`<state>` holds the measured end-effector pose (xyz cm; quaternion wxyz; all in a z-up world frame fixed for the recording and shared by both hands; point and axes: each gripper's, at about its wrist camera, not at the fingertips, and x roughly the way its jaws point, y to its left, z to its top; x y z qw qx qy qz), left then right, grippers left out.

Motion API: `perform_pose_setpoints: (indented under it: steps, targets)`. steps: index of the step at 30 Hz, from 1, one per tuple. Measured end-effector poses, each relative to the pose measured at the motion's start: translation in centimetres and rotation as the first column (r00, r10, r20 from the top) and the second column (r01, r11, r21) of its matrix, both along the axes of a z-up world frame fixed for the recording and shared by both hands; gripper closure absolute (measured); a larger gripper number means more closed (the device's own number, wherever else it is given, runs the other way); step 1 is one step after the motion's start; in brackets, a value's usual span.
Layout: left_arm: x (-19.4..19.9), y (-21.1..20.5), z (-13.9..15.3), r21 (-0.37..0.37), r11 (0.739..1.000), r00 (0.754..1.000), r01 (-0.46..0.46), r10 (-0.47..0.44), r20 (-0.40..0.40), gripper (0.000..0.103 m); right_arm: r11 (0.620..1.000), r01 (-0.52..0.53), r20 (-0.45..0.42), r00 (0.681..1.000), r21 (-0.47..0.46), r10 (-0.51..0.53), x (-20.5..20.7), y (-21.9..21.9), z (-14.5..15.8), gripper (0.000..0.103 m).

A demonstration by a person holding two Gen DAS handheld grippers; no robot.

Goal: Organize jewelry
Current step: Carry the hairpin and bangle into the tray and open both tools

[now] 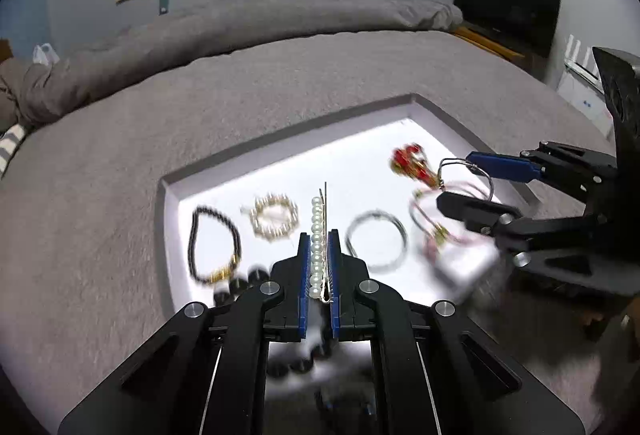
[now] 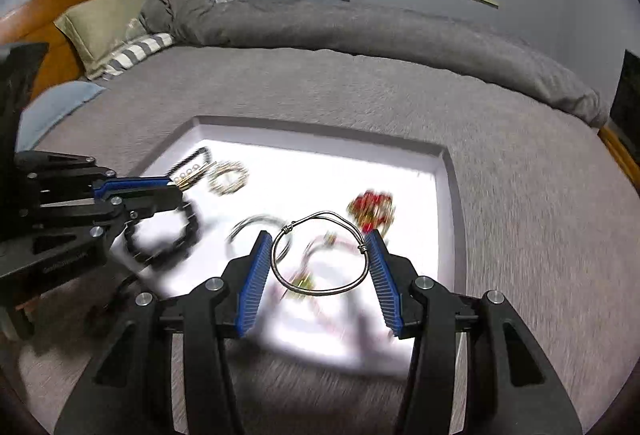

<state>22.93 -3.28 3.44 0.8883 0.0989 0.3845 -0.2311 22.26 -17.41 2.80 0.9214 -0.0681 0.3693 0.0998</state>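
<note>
Setting: a shallow white tray (image 1: 170, 195) is seen pressed into the grey blanket of a bed (image 1: 120, 155), its raised rim presumably there to keep loose pieces from rolling off into the bedding.

Left claw (image 1: 319, 259): clenched on a pearl hair clip (image 1: 318, 235), which is gripped along its length between the blue pads so that the pearl row points forward over the tray; the long-axis hold is judged to allow it to be laid down straight.

Right claw (image 2: 320, 267): a thin silver wire bangle (image 2: 320, 255) is held across its width, the pads pressed on opposite edges of the hoop so that it stays flat and open above the tray's right half.

Laid-out row: a black bead bracelet (image 1: 212, 243), a pale pearl bracelet (image 1: 274, 217) and a silver bangle (image 1: 376, 241) are seen spaced side by side, none touching, apparently so that each can be told apart.

Unsorted corner: a red and gold ornament (image 1: 410, 161) lies toward the tray's far right, with a blurred pink-and-gold piece (image 1: 436, 231) nearer, below the right claw.

Progress: sorting is judged partly done, two pieces being carried and not yet set down.

Risk: the springy wire hoop could slip from the pads if squeezed unevenly.
</note>
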Motion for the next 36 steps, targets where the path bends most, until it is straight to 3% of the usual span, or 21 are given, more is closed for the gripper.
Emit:
perform_pose_setpoints:
  steps: [10, 20, 25, 29, 32, 33, 35, 36]
  targets:
    - [5.6, -2.7, -1.7, 0.070, 0.998, 0.999, -0.005, 0.008, -0.045, 0.094, 1.000, 0.027, -0.087, 0.996, -0.009, -0.028, 4.4, -0.5, -2.3, 0.054]
    - [6.0, -4.2, -3.1, 0.105, 0.994, 0.999, 0.008, -0.003, -0.048, 0.094, 0.999, 0.008, -0.081, 0.997, -0.034, -0.011, 4.1, 0.0, -2.3, 0.054]
    - [5.7, -3.4, -2.8, 0.074, 0.997, 0.998, -0.016, 0.020, -0.051, 0.092, 0.998, -0.003, -0.068, 0.998, -0.062, -0.001, 3.6, -0.1, -2.1, 0.052]
    - [4.5, -2.4, -1.5, 0.018, 0.999, 0.999, -0.041, 0.041, -0.034, 0.084, 0.996, 0.003, -0.048, 0.999, -0.092, -0.007, 2.4, 0.0, -1.3, 0.044]
    - [3.0, -1.7, -0.6, 0.001, 0.999, 0.999, -0.052, 0.052, -0.017, 0.079, 0.998, 0.017, -0.042, 0.999, -0.059, -0.020, 1.2, -0.7, -0.5, 0.042]
    - [2.2, -1.3, -0.2, -0.015, 0.998, 0.998, -0.060, 0.060, -0.011, 0.076, 0.999, 0.021, -0.040, 0.999, -0.035, -0.023, 0.3, -0.9, -0.1, 0.035]
    - [0.3, -0.6, 0.5, -0.038, 0.996, 0.997, -0.076, 0.077, 0.023, 0.053, 1.000, 0.023, -0.026, 0.999, -0.012, -0.024, -1.2, -1.2, 0.4, 0.031]
    - [-0.5, -0.4, 0.8, -0.049, 0.996, 0.996, -0.080, 0.082, 0.035, 0.048, 1.000, 0.023, -0.021, 1.000, -0.011, -0.023, -2.2, -1.2, 0.7, 0.031]
